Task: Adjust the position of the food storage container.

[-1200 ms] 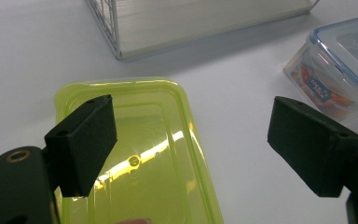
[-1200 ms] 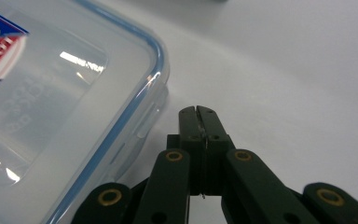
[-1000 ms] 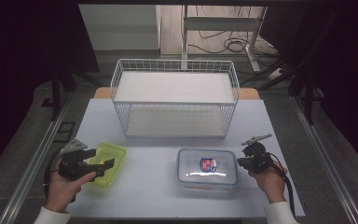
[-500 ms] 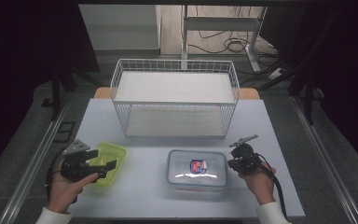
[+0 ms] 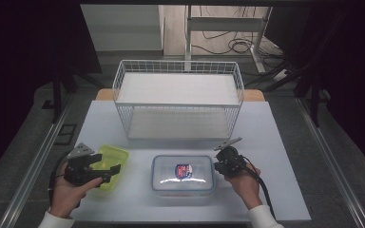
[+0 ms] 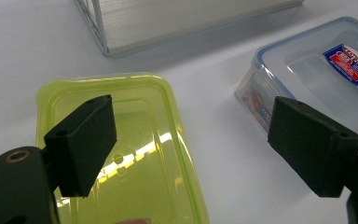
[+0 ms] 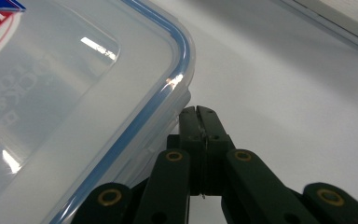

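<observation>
Against right claw point(image 7: 199, 112): clear container point(image 7: 74, 102)

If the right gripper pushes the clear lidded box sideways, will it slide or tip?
Probably slide: the clear lidded box is low, wide and flat on the smooth table. It looks like rigid plastic, so it should not flex against the shut right gripper.

Tray point(image 5: 108, 160) left – box point(image 5: 183, 174) right – basket point(image 5: 178, 102) behind.

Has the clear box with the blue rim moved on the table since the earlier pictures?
Yes. The clear box has slid left, toward the green container; against the wire basket it now lies below the basket's middle, with the shut right gripper at its right side.
</observation>
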